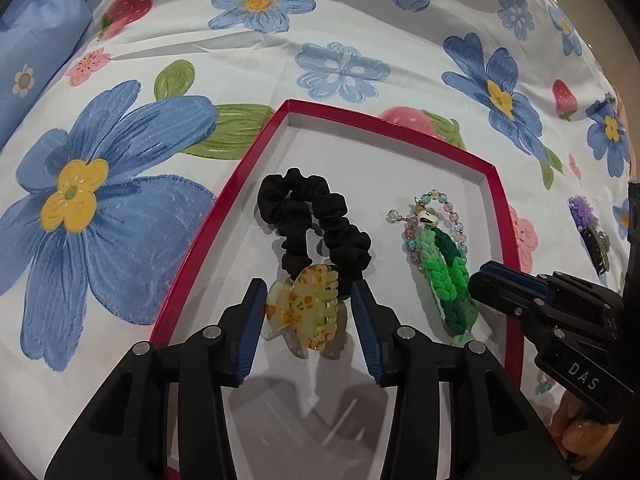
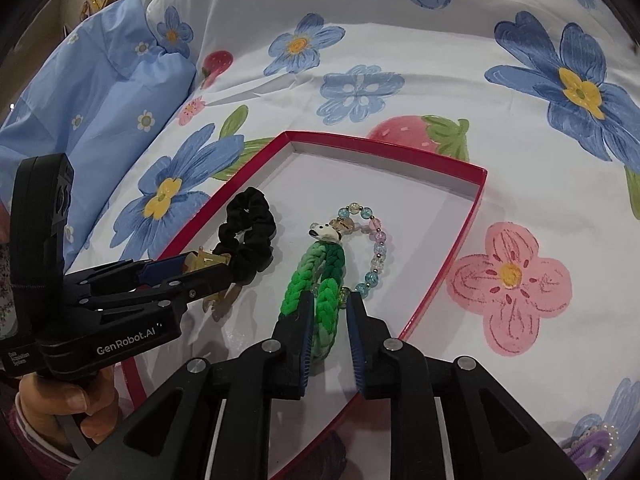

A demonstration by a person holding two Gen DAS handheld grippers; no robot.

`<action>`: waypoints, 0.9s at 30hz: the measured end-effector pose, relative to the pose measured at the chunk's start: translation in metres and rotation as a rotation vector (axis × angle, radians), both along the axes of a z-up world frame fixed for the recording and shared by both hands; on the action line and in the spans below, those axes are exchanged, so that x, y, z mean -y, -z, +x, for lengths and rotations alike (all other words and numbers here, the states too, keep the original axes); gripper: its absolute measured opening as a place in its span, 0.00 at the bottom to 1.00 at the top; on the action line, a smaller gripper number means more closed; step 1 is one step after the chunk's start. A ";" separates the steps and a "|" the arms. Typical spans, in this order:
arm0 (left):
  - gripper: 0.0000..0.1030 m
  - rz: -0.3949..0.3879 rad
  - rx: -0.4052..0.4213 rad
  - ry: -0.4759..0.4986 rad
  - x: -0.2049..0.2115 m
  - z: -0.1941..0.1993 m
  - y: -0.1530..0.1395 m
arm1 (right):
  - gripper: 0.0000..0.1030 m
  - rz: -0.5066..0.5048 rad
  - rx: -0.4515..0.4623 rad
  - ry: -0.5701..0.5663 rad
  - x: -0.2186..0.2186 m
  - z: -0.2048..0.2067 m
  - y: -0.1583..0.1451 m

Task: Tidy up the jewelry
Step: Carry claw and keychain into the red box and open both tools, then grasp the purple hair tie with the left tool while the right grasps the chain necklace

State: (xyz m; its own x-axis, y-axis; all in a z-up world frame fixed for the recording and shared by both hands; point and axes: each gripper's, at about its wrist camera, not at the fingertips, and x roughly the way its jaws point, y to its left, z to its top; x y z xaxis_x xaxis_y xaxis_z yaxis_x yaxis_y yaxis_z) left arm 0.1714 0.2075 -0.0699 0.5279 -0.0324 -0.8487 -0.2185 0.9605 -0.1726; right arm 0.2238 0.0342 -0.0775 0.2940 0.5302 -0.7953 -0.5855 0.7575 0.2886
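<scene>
On a bedsheet [image 1: 360, 32] printed with blue flowers and strawberries, a shallow red-rimmed tray [image 1: 224, 208] with a white floor is seen from the left wrist camera. Inside it, a black scrunchie [image 1: 316, 224] is laid beside a green braided band [image 1: 448, 280], which is looped with a pastel bead bracelet [image 1: 416, 224]. A yellow translucent claw clip [image 1: 304, 312] with orange flowers is framed between the fingers of the left gripper [image 1: 308, 304]; the jaws are spread apart, and it cannot be told whether either pad touches the clip. The right gripper [image 1: 480, 280] is seen entering from the right, its tip at the green band. A purple hair accessory [image 1: 588, 228] is left outside the tray, on the sheet to the right.

From the right wrist camera, the same tray [image 2: 472, 216] is shown. The right gripper [image 2: 330, 308] is held with its jaws apart around the near end of the green braided band [image 2: 316, 284]; only one strand is enclosed, without a firm clamp. The bead bracelet [image 2: 376, 240] is curved beyond it. At the left, the left gripper [image 2: 208, 272] is seen side-on over the claw clip [image 2: 222, 300], next to the scrunchie [image 2: 248, 236].
</scene>
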 end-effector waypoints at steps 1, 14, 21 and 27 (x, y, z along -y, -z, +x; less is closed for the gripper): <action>0.41 0.000 0.002 -0.003 0.000 -0.001 -0.001 | 0.19 0.003 -0.001 0.001 0.001 -0.001 -0.001; 0.59 -0.004 0.035 -0.011 0.018 -0.027 -0.023 | 0.37 0.071 0.022 0.014 0.024 -0.020 -0.030; 0.65 -0.008 0.079 0.004 0.036 -0.042 -0.046 | 0.38 0.101 0.040 0.049 0.052 -0.034 -0.046; 0.70 -0.015 0.101 0.045 0.061 -0.048 -0.056 | 0.42 0.109 0.049 0.099 0.088 -0.046 -0.053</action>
